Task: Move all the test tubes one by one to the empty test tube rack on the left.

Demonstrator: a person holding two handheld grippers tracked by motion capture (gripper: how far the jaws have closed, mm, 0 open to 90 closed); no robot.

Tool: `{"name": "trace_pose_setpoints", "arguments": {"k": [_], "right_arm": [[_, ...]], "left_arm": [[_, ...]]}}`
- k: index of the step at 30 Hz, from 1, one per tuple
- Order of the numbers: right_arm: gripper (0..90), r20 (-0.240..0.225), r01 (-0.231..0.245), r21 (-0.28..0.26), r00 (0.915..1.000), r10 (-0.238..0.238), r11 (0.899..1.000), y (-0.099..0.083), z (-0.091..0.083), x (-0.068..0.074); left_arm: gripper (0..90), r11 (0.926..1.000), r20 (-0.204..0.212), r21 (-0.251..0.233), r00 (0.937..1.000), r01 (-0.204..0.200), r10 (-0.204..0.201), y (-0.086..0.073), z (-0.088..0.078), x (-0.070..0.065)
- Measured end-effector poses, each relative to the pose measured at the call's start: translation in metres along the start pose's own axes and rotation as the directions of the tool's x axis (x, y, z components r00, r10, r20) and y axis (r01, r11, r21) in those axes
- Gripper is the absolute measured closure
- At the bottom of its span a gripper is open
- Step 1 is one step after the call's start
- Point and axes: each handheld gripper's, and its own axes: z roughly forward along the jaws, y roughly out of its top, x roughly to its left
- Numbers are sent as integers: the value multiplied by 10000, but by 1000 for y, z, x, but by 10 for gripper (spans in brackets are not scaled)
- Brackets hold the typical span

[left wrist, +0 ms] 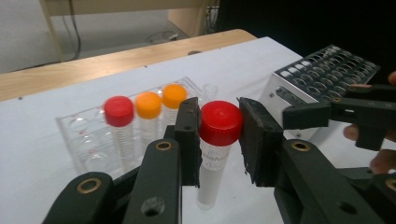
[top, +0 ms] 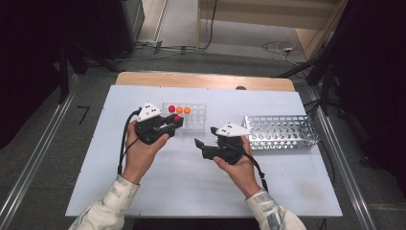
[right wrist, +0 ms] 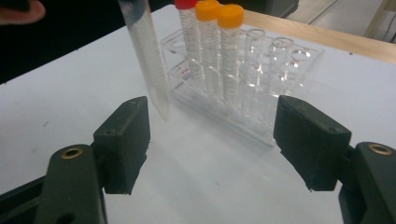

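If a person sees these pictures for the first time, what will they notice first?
Probably the red-capped tube, held by its cap in the left gripper above the white table. Behind it, the clear rack holds one red-capped and two orange-capped tubes. The right gripper is open with nothing between its pads, near the metal rack.

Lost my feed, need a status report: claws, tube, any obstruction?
Left claw shut on red-capped clear plastic tube, held above table. Right claw open, empty. Nothing blocking the clear plastic rack.
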Motion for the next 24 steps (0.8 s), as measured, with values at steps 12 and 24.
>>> {"name": "trace_pose_setpoints", "arguments": {"k": [12, 24], "right_arm": [[250, 252, -149, 157, 9996, 145, 9998, -9, -7, -11], [251, 309, -224, 90, 9993, 221, 9997, -10, -10, -16]], "left_arm": [[707, 9996, -580, -245, 9982, 118, -132, 21, -7, 16], [707, 9990, -1184, -314, 9924, 303, -338, 34, -4, 37]]}}
